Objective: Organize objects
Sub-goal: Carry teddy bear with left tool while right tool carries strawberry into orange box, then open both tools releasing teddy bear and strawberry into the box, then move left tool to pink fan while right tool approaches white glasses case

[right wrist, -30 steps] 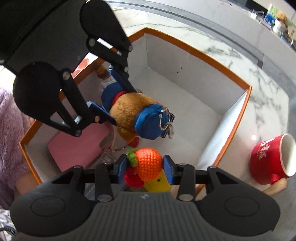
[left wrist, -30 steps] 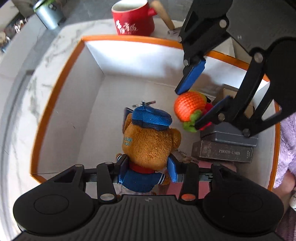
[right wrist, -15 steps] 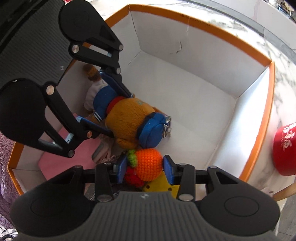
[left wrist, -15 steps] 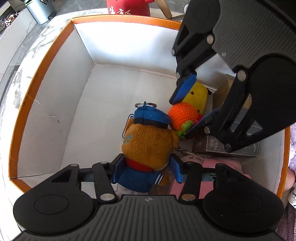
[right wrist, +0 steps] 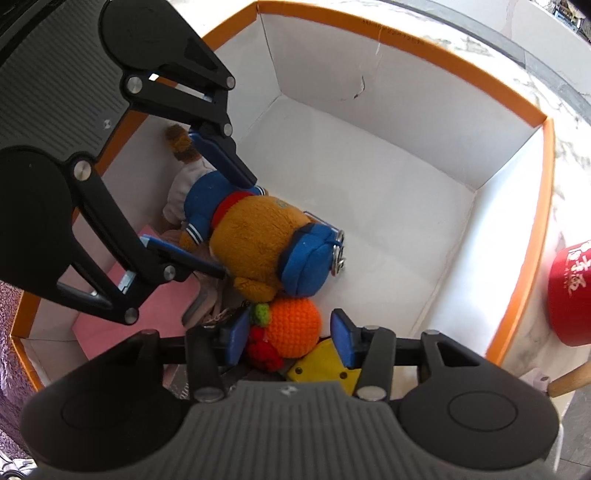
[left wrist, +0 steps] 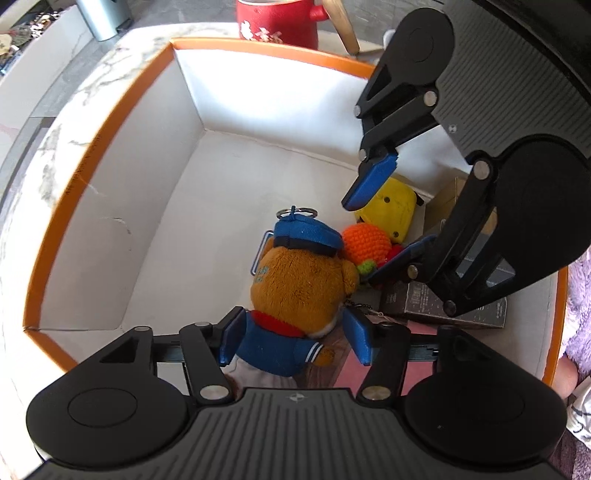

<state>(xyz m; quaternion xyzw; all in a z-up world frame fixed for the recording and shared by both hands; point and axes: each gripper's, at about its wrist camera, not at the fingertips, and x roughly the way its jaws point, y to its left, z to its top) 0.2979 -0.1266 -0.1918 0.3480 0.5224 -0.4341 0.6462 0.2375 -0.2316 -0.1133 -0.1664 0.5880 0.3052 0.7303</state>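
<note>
A brown plush bear (left wrist: 299,284) in a blue cap and jacket lies on the floor of a white box with an orange rim (left wrist: 110,122). My left gripper (left wrist: 295,339) straddles its body; the jaws are opening and a gap shows beside the right pad. An orange crochet fruit (right wrist: 291,326) with a green leaf rests against the bear's head (right wrist: 258,240), on top of a yellow item (right wrist: 325,369). My right gripper (right wrist: 290,336) stands around the fruit, jaws opening, with the right pad clear of it. Both grippers point down into the box.
Dark flat boxes (left wrist: 443,314) and a pink item (right wrist: 110,317) fill the box's near corner. A red mug (left wrist: 280,22) with a wooden handle stands outside the far wall on the marble top. A grey bin (left wrist: 103,18) is beyond. A fuzzy purple sleeve (left wrist: 580,314) is at the right edge.
Both grippers sank deeper into the box with the bear and the orange fruit. Both toys now rest inside it, and both pairs of jaws have widened off them.
</note>
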